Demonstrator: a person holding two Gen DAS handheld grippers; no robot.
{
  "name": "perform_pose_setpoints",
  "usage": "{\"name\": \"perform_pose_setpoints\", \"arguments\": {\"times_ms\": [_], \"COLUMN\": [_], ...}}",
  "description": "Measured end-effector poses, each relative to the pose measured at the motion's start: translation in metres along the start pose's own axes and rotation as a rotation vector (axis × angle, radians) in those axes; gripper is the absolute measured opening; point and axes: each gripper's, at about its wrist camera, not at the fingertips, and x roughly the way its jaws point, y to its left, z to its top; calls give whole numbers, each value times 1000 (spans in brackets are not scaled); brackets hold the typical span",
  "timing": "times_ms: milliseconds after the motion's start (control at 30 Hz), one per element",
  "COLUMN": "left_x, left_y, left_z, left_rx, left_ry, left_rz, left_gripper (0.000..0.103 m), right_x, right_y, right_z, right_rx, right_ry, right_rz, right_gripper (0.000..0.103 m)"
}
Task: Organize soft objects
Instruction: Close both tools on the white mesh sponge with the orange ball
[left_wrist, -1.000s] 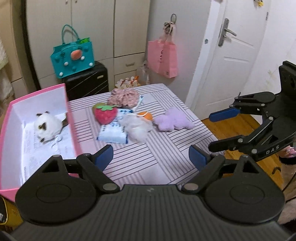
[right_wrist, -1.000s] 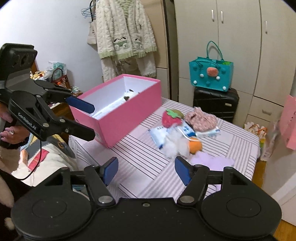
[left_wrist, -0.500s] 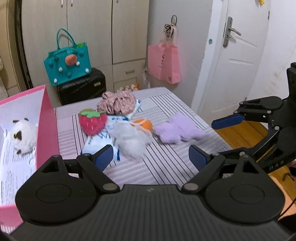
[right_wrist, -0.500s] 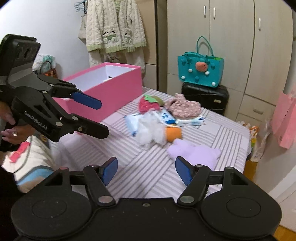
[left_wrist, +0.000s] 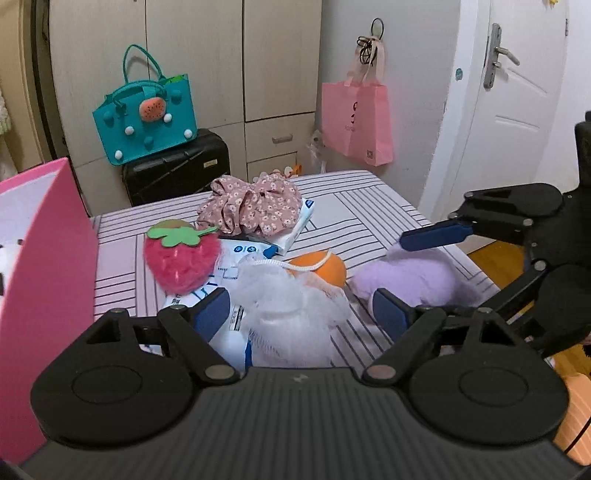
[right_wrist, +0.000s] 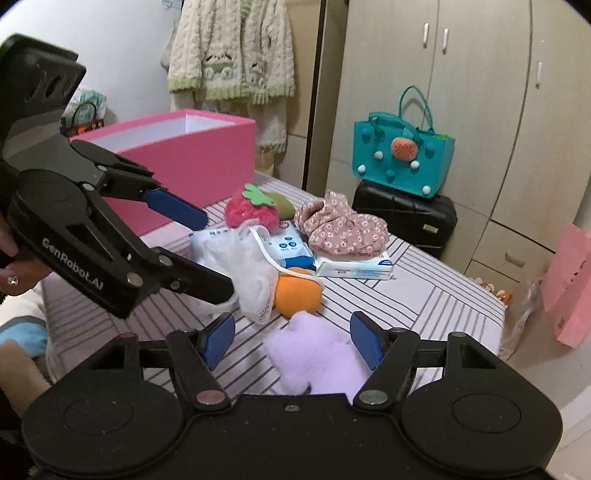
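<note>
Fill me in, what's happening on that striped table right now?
A person with two handheld grippers is sorting soft things into the pink box. The left gripper is open over the white mesh puff; the right gripper is open around the purple plush. Neither has closed yet. The strawberry plush, orange ball, floral scrunchie and tissue packs lie on the table.
</note>
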Motion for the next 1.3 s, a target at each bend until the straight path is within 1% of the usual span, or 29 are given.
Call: {"name": "perform_pose_setpoints", "arguments": {"times_ms": [67,100,133,167,233,267,333,400,567,700,767,867,933,1133,1200,1267,1300], "left_x": [7,11,14,18,22,24,24,26,32,36,37,40,42,44,45,45,45], "left_y": [2,3,5,9,15,18,19,19,19,23,27,31,33,31,31,29,29], "left_z": [1,1,2,2,2,1,-3,-7,-8,-6,-5,-4,-4,-6,-6,-5,-5], "left_rx": [-13,-19,-28,-45,-78,-90,-94,-111,-123,-160,-187,-220,-237,-214,-209,-200,-198], "left_ry": [10,19,32,47,71,79,71,75,77,84,90,102,112,113,112,110,109], "left_rz": [10,11,9,0,-24,-32,-42,-46,-37,-50,-64,-84,-96,-96,-95,-89,-87], "left_gripper": [77,73,70,63,57,51,47,42,42,45,45,45,45,42,41,41,41], "right_x": [9,14,17,21,28,31,36,41,52,54,55,58,60,62,69,80,84], "right_y": [-3,-5,-6,-7,-8,-9,-10,-11,-15,-27,-36,-51,-60,-81,-85,-86,-85], "right_z": [3,5,7,9,11,11,12,12,12,12,12,13,14,17,17,17,16], "right_rx": [-5,-9,-15,-23,-33,-36,-38,-41,-48,0,49,134,195,366,415,454,468], "right_ry": [15,21,30,39,53,61,70,75,93,103,111,119,124,116,133,162,166], "right_rz": [9,13,15,20,33,40,56,70,86,122,154,199,236,310,322,306,306], "right_gripper": [73,73,71,69,61,61,60,60,60,60,60,52,51,51,51,51,46]}}
